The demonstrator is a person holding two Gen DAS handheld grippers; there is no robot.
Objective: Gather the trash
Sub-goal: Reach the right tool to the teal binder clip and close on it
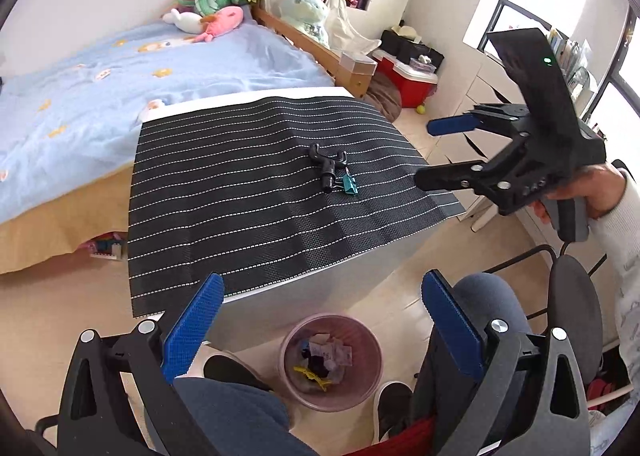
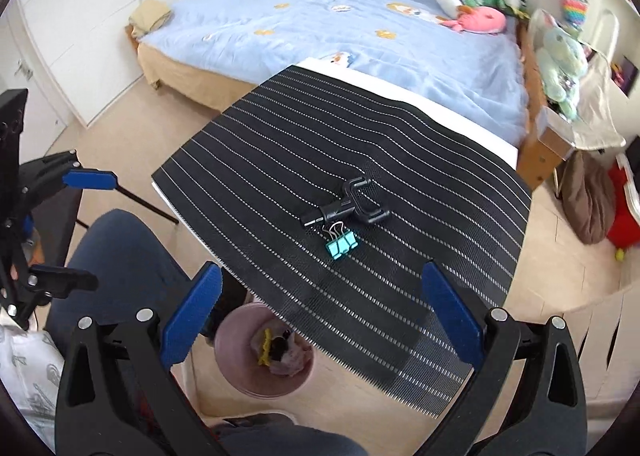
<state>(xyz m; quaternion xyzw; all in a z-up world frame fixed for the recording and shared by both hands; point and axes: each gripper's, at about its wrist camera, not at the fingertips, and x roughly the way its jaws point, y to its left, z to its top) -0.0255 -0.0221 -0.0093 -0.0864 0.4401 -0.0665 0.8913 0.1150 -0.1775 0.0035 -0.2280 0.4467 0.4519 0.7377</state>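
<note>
Left gripper (image 1: 320,340): I am holding it above the bin (image 1: 330,362), fingers (image 1: 194,326) spread wide, gripping nothing.

Right gripper (image 2: 322,318): I am holding it over the near edge of the table (image 2: 460,111), fingers (image 2: 450,312) wide apart, empty.

Black hook (image 2: 352,204): lying on the striped mat (image 2: 280,127), mid-table.

Teal clips (image 2: 341,246): lying on the mat, just beside the hook, on its near side; whether they are touching, I cannot tell.

Bin: pink, standing on the floor (image 1: 60,308) below the table's near edge, holding scraps, among them a yellow piece (image 1: 314,374).
</note>
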